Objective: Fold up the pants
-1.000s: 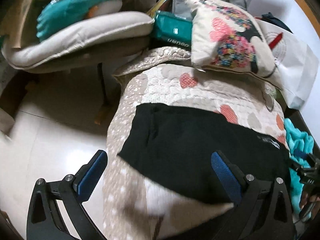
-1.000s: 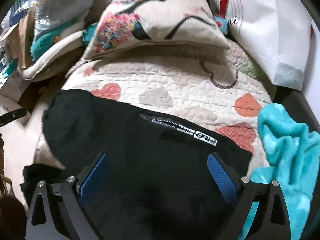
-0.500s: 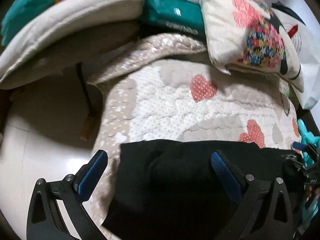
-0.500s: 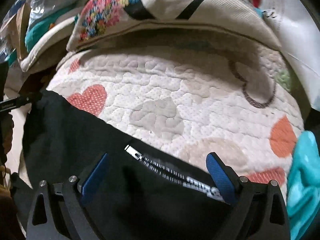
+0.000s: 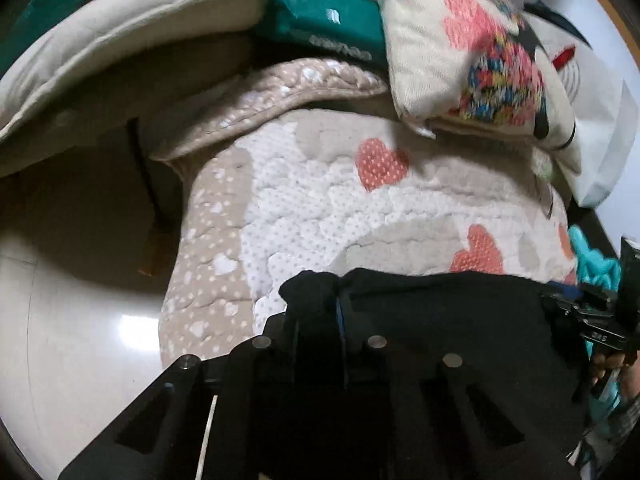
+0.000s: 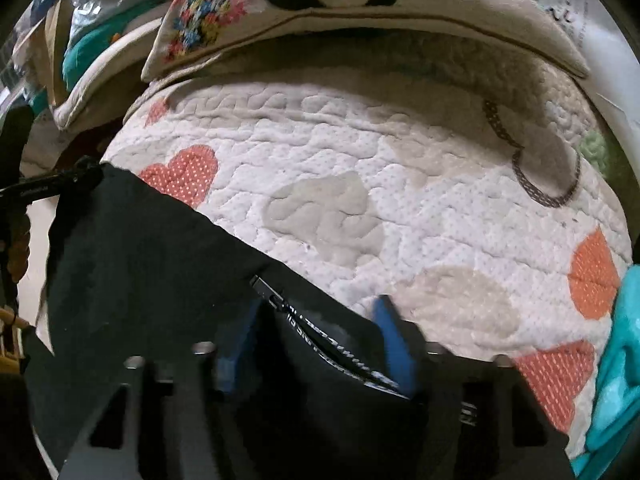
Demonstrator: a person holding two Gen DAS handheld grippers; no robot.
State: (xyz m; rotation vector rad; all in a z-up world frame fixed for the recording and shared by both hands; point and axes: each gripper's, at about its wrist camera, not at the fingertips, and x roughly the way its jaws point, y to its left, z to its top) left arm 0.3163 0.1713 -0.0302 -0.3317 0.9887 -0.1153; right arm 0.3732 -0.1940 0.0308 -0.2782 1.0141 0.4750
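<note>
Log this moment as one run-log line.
left hand-held gripper: shut on black pants edge | right hand-held gripper: jaws just closing around zipper edge | quilt: underneath

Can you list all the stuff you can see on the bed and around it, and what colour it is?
pants: one, black, on the near part of the quilt
zipper: one, silver, on the pants
quilt: one, white with hearts, covering the bed
pillow: one, cream with bright flowers, far end of the quilt
fuzzy cloth: one, teal, right edge
green pack: one, beside the pillow
left gripper: black, jaws shut on the pants edge
right gripper: black, blue pads, jaws just been closing around the zipper edge
</note>
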